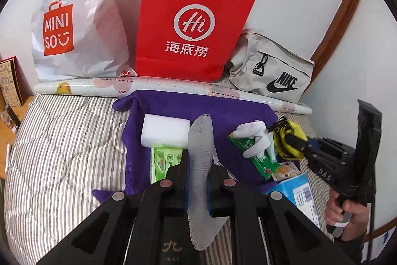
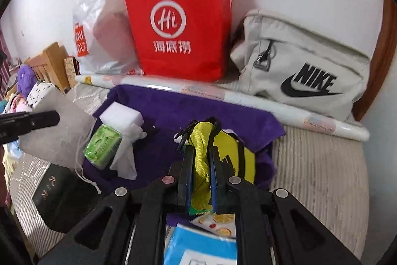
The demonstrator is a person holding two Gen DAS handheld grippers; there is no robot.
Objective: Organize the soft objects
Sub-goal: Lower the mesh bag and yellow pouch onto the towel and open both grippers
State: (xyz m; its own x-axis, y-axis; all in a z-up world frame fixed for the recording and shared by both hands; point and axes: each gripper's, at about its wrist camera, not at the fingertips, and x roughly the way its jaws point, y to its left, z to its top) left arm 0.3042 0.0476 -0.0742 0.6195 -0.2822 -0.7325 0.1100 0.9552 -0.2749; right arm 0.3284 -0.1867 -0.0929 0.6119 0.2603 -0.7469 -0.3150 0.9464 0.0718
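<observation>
In the left wrist view my left gripper (image 1: pixel 199 165) is shut on a grey mesh drawstring pouch (image 1: pixel 201 138), which hangs over a purple cloth (image 1: pixel 198 106). On the cloth lie a white sponge block (image 1: pixel 165 132), a green tissue pack (image 1: pixel 163 163), white gloves (image 1: pixel 253 138) and a green packet (image 1: pixel 259 162). My right gripper (image 2: pixel 201 150) is shut on a yellow pouch (image 2: pixel 244 158) with black straps, just above the cloth's right part (image 2: pixel 173 106). From the right wrist view the grey pouch (image 2: pixel 57 133) hangs at the left in the left gripper (image 2: pixel 49 119).
A red paper bag (image 1: pixel 193 24), a white Miniso bag (image 1: pixel 82 16) and a grey Nike bag (image 1: pixel 273 68) stand along the wall behind a rolled sheet (image 1: pixel 173 87). A blue box (image 1: pixel 295 190) and a black box (image 2: pixel 57 195) lie on the striped quilt (image 1: pixel 67 140).
</observation>
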